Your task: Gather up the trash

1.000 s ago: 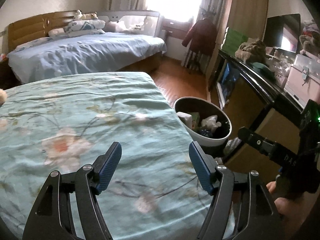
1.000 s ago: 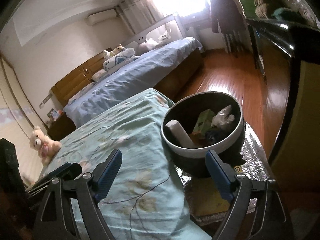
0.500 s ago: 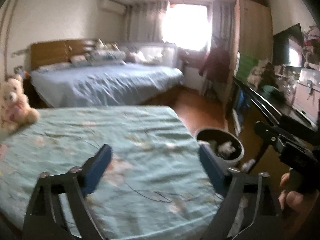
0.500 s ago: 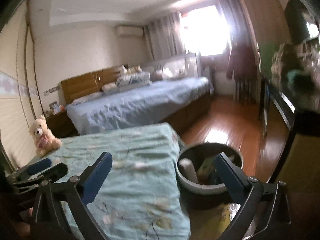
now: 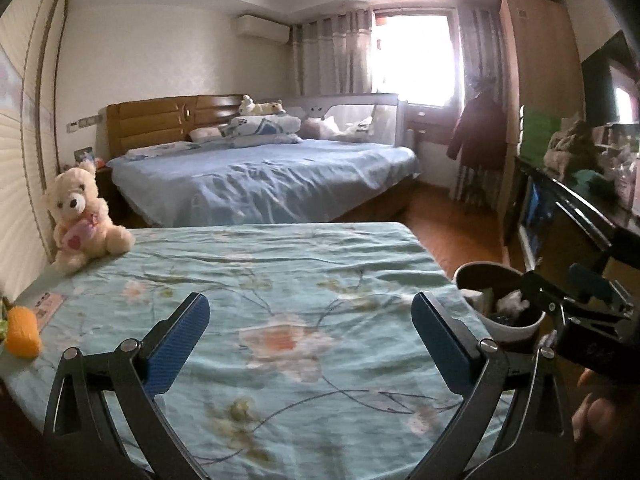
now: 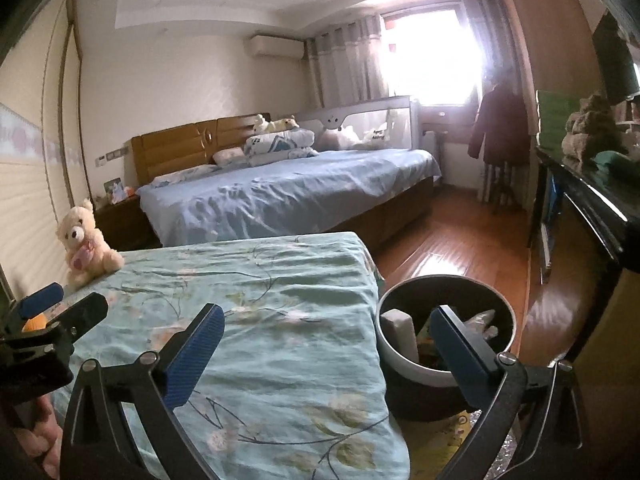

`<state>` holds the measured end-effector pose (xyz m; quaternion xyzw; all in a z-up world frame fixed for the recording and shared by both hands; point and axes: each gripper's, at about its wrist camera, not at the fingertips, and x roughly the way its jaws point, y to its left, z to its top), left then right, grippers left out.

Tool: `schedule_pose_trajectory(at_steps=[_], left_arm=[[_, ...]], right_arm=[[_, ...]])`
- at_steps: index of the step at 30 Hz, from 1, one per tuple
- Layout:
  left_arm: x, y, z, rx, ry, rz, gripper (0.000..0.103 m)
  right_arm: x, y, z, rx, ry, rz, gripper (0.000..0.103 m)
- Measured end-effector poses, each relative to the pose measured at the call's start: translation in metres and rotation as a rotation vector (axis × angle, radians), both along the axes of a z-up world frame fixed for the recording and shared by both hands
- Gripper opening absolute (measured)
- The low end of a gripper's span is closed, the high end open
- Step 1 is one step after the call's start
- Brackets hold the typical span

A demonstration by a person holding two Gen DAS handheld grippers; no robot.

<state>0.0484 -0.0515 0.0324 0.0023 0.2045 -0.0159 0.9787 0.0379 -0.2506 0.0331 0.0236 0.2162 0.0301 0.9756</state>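
**Both grippers empty and raised: bin loaded, bed surface being surveyed**

The left gripper (image 5: 310, 342) and the right gripper (image 6: 324, 354) are both standing with jaws spread wide, and nothing is lying between the blue pads of either. A second ago the jaws were narrower and both cameras were angled down toward the waste bin (image 6: 404, 368); now both views are looking level across the room. This is indicating, as a judgement, that a drop into the bin has just been finished and that the person is scanning for further trash.

Positions relative to the waste bin:

- The bin is standing on the floor just beside the right edge of the floral bed cover (image 5: 280, 264). It is already holding several items, including a pale block (image 6: 398, 330) and crumpled wrappers.
- An orange object (image 5: 22, 332) is lying on the far side of the cover from the bin, near the wall. Whether it is trash cannot be told.
- A flat pink item (image 5: 48, 306) is lying just beside the orange object.
- A teddy bear (image 5: 80, 218) is sitting well apart from the bin, at the wall-side corner of the cover.

The middle of the cover is showing no loose trash. The next pickup is probably lying on the wall side.
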Motion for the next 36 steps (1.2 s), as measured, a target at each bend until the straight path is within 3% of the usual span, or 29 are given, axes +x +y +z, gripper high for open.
schedule_pose_trajectory(at_steps=[19, 36], left_arm=[[0.006, -0.003, 0.002, 0.036, 0.011, 0.030, 0.103], [0.010, -0.008, 0.000, 0.018, 0.034, 0.013, 0.103]], right_arm=[[0.015, 0.002, -0.002, 0.014, 0.028, 0.020, 0.103], [0.015, -0.002, -0.001, 0.026, 0.031, 0.016, 0.103]])
